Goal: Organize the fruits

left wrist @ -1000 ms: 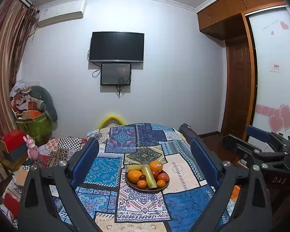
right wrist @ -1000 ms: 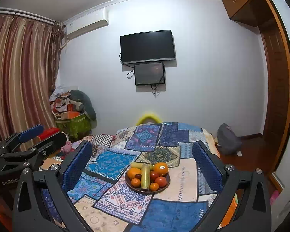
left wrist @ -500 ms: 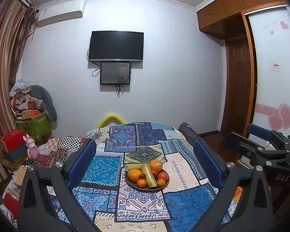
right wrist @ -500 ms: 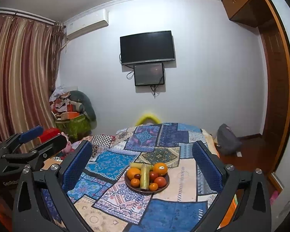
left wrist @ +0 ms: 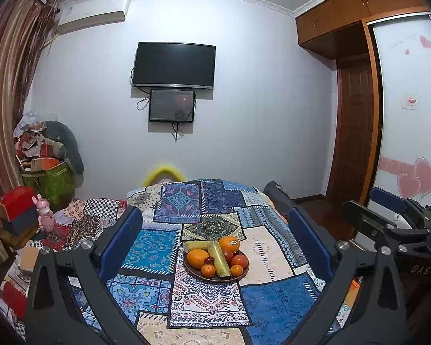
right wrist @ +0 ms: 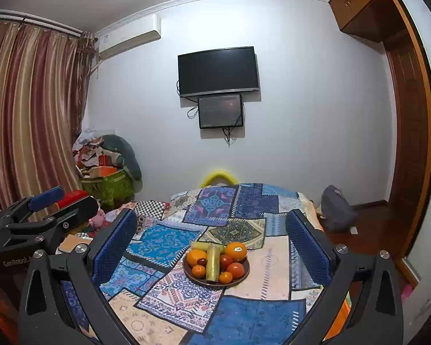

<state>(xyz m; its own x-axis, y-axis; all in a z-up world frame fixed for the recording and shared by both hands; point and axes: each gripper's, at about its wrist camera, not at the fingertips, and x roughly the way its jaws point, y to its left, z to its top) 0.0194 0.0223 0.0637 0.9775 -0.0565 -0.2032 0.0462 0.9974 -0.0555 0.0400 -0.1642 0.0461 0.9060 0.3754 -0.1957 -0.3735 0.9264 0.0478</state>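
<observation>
A brown plate (left wrist: 199,274) (right wrist: 192,277) of fruit sits on a patchwork cloth. It holds several oranges (left wrist: 197,258) (right wrist: 236,251), small tangerines, red fruits (left wrist: 239,260) (right wrist: 235,269), a dark plum and a long yellow-green fruit (left wrist: 219,259) (right wrist: 212,261). My left gripper (left wrist: 215,235) is open and empty, held above and short of the plate. My right gripper (right wrist: 212,233) is open and empty, likewise short of the plate. Each gripper shows at the edge of the other's view.
The patchwork cloth (left wrist: 204,304) (right wrist: 244,316) covers a table. Boxes, a pink toy (left wrist: 44,214) and a green bin (right wrist: 109,185) stand at the left. A dark bag (right wrist: 334,208) lies on the floor at right. A TV (left wrist: 173,64) hangs on the far wall.
Both grippers have shifted only slightly; the left view has tilted a little downward. The fruit has not moved.
</observation>
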